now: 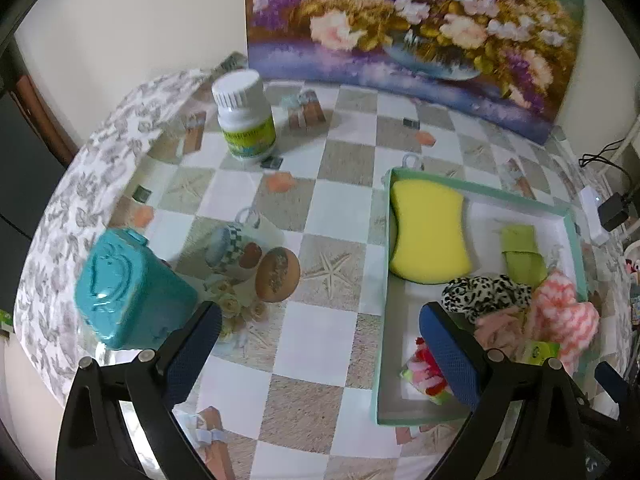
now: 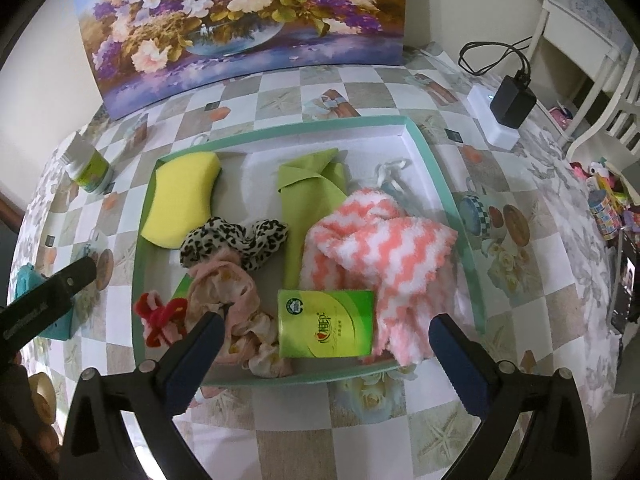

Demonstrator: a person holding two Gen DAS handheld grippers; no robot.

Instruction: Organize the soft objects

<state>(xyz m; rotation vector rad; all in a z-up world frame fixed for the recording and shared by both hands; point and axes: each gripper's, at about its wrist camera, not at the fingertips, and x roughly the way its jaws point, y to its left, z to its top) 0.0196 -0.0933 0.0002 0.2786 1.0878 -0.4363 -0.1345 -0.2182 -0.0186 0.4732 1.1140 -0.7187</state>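
The green tissue pack (image 2: 326,323), lying in the tray (image 2: 436,160) just in front of the pink-and-white cloth (image 2: 384,240), bears a round green-and-white emblem at its upper left and red-orange Chinese characters in the middle, too blurred to read. The bottle (image 1: 245,118) label's print cannot be read.

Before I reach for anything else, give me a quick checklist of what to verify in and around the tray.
1. Left gripper open and holding nothing: ok.
2. Right gripper open and holding nothing: ok.
3. Yellow sponge, leopard scrunchie, striped towel and tissue pack inside the tray: ok.
4. Only hard items outside the tray: teal container and white bottle on the table; ok.
5. Anything hidden under the towel: cannot tell.
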